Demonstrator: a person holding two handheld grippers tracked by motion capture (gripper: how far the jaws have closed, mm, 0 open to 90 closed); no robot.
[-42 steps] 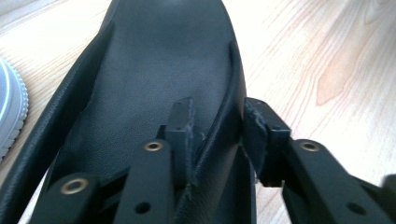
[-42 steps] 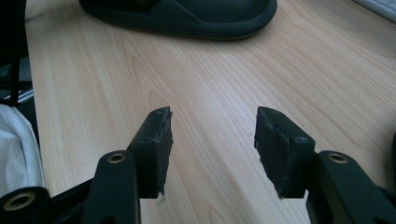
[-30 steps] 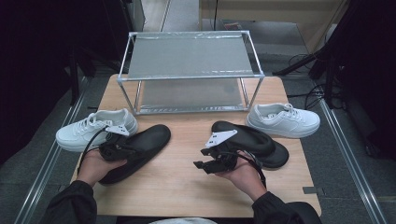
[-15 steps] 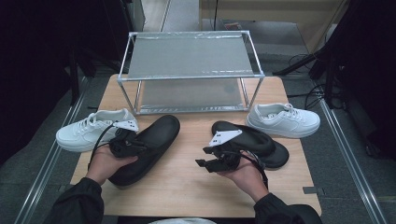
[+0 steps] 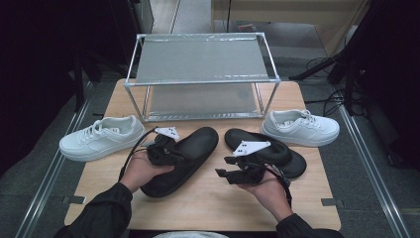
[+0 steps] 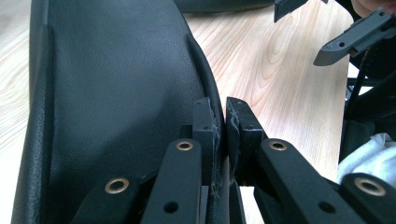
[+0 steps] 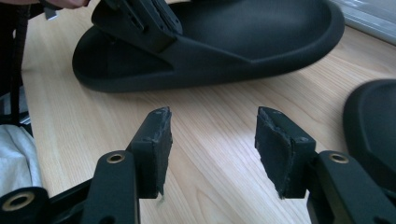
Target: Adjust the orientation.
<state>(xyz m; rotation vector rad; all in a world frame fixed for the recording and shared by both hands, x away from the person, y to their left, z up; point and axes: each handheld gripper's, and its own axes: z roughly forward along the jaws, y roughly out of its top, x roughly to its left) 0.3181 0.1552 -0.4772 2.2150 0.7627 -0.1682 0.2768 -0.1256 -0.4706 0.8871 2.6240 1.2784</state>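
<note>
Since a second ago the left slide [image 5: 181, 161] has swung from lying low beside the left sneaker [image 5: 101, 138] to pointing its toe up toward the rack [image 5: 200, 74], and the left gripper [image 5: 163, 148] has travelled with it. That gripper's jaws are pinched nearly together on the slide's side wall (the rim shows squeezed between the pads in the left gripper view), with the left hand [image 5: 141, 168] behind it. The right gripper [image 5: 233, 174] hovers over bare table [image 5: 208, 203] in front of the rack, jaws spread wide and holding nothing. The right slide [image 5: 267, 148] lies flat in front of the rack's right end, just beside the right sneaker [image 5: 299, 128]. The left sneaker sits off the rack's left front corner.
</note>
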